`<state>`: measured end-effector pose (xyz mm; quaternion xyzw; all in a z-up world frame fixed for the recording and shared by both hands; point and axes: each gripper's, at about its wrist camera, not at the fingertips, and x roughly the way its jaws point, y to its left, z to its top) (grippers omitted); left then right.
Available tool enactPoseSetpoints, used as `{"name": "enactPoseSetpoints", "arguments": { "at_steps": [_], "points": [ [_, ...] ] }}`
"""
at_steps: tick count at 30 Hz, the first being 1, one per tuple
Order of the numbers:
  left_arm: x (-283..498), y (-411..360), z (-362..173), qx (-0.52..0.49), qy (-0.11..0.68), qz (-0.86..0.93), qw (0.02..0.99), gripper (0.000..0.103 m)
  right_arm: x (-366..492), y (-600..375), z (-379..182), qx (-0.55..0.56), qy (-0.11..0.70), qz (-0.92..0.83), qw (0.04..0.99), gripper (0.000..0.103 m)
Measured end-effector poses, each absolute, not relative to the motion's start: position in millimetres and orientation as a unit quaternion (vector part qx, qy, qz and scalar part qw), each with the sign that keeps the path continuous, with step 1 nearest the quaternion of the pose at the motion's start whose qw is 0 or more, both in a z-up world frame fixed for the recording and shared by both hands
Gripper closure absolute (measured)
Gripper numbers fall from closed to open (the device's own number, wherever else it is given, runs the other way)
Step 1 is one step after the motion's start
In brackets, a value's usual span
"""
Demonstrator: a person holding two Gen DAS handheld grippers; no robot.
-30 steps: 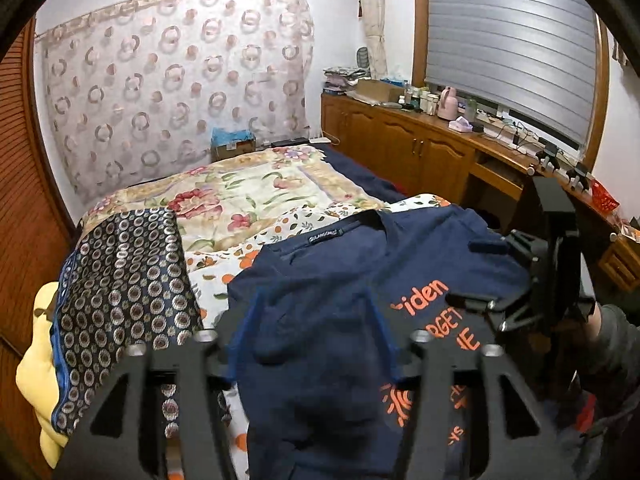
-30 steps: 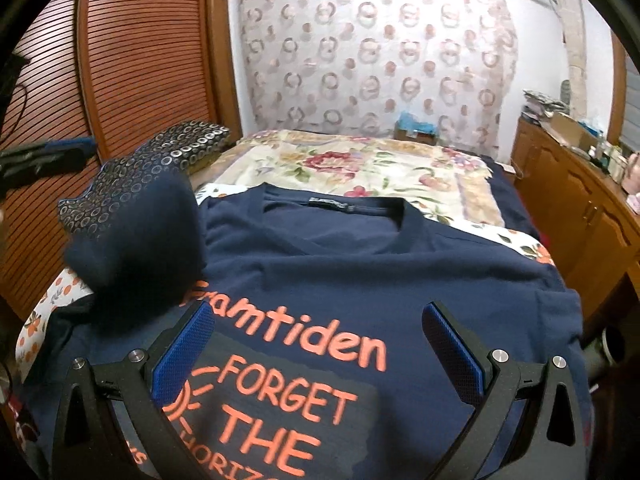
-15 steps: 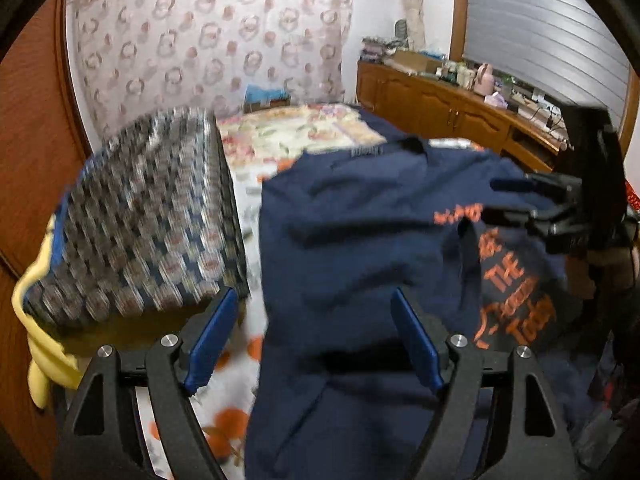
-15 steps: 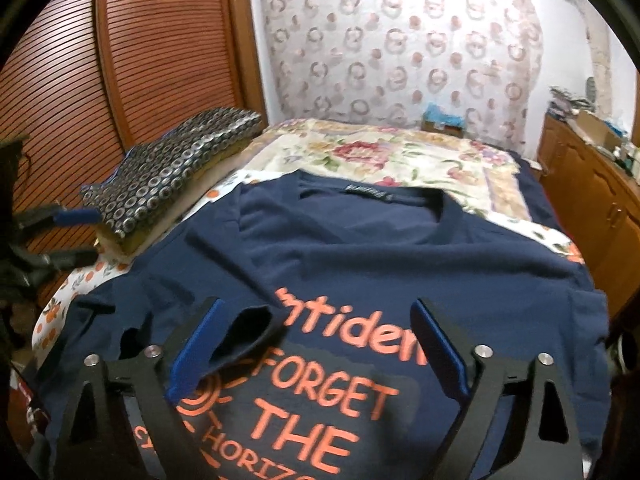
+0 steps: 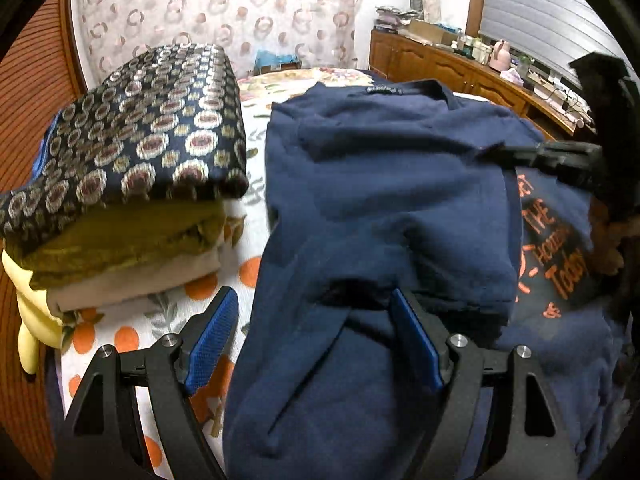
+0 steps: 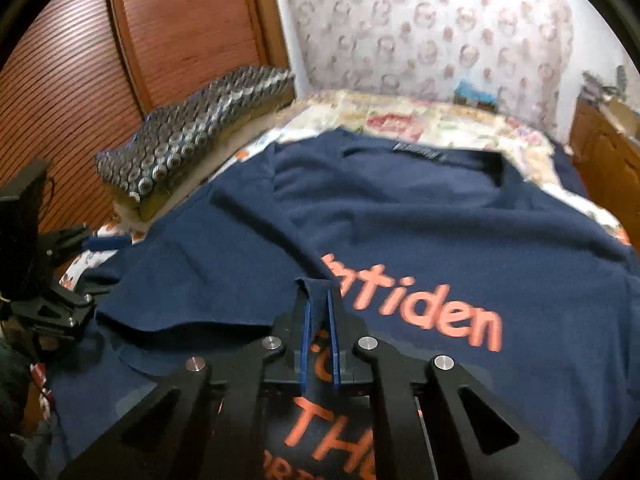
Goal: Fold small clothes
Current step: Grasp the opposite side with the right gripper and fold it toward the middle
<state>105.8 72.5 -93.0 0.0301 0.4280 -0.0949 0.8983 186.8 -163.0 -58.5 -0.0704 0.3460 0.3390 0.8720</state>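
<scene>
Since a second ago the right claw [image 6: 318, 308] has snapped shut, pinching a folded edge of the navy T-shirt [image 5: 384, 184], which lies flat on the bed [image 5: 132, 332]. Left claw [image 5: 316, 332] hovers wide above the hem, holding nothing. Best lift slowly, keeping the fold taut. Orange print reads "tiden", "THE", "Today".

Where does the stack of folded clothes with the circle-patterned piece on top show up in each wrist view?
Left wrist: stack of folded clothes fills the left side, close, beside the navy T-shirt.
Right wrist: the stack sits upper left, further off and blurred, against the wooden slatted door.
Shared landmark: the T-shirt's collar label.
</scene>
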Motion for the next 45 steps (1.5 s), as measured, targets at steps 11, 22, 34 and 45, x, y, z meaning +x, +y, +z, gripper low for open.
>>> {"name": "enactPoseSetpoints", "arguments": {
  "at_steps": [11,22,34,45],
  "points": [
    [111.6,74.7,-96.6,0.028,0.438,-0.077,0.895,0.008,177.5,-202.4,-56.3,-0.061,0.324,0.277,0.903,0.086],
    [112.7,75.5,-97.5,0.026,0.439,-0.076,0.895,0.005,151.5,-314.3,-63.2,-0.048,0.321,0.149,0.934,0.048],
    [115.3,76.2,-97.8,0.024,0.443,-0.071,0.893,0.0,185.4,-380.8,-91.6,0.02,0.385,0.092,0.918,0.048],
    [90.2,60.7,-55.5,0.015,0.377,-0.083,0.922,0.0,215.2,-398.5,-81.8,0.054,0.407,0.137,0.901,0.093]
  ]
}}
